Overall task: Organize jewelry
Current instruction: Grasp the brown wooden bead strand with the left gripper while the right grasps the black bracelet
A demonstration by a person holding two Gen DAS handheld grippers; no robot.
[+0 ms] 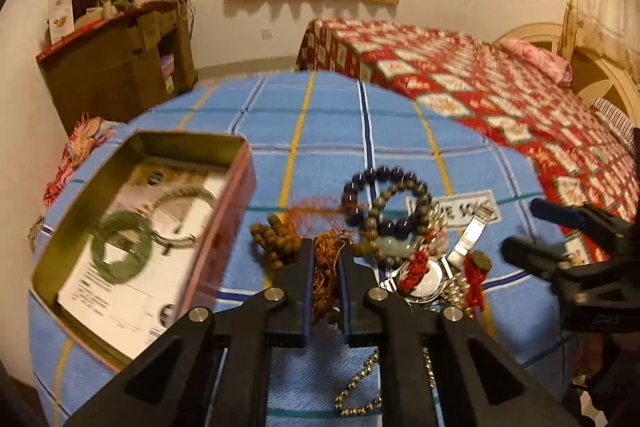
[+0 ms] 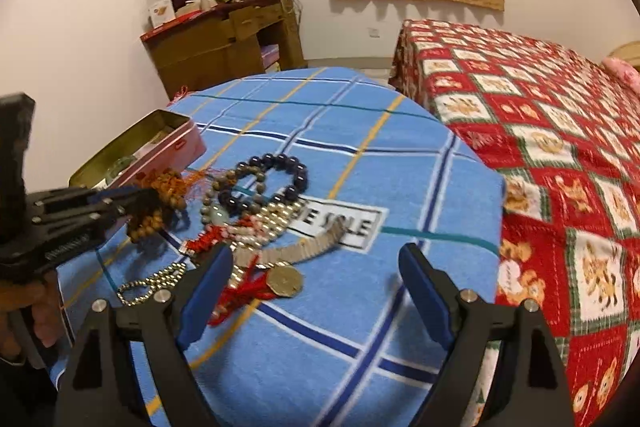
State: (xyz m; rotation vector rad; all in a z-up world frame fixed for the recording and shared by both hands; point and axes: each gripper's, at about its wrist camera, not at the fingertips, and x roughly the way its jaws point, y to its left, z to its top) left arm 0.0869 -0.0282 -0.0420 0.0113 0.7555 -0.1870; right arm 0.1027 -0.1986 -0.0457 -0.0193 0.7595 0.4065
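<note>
1. Right now my left gripper point(image 1: 326, 259) is pinched nearly closed on the brown wooden bead string point(image 1: 276, 241) with its orange tassel point(image 1: 326, 267); the threads and a few beads sit squeezed between the two blue-edged pads.
2. From the right wrist view, that same left gripper point(image 2: 150, 201) comes in from the left edge, with the wooden beads point(image 2: 146, 225) bunched at its tip and lying beside the open tin.
3. My right gripper point(image 2: 316, 291) stands wide, nothing between its pads. It hovers over the blue checked cloth point(image 2: 352, 155), just right of the jewelry pile.
4. The pile lies mid-table: a dark purple bead bracelet point(image 2: 280, 173), a grey-brown bead bracelet point(image 2: 218, 193) overlapping it, a metal watch band point(image 2: 296, 249), a coin pendant point(image 2: 285, 281) on a red knotted cord point(image 2: 240, 295), and a small silver bead chain point(image 2: 154, 283) nearest me.
5. The pink tin box point(image 1: 224, 239) sits open at the left of the table. Inside it I see a green jade bangle point(image 1: 122, 247) lying flat on printed paper point(image 1: 132, 291), with a thinner beaded ring point(image 1: 180, 199) behind it.
6. A bed with a red patterned cover point(image 2: 540, 131) runs along the right side, close against the table edge.
</note>
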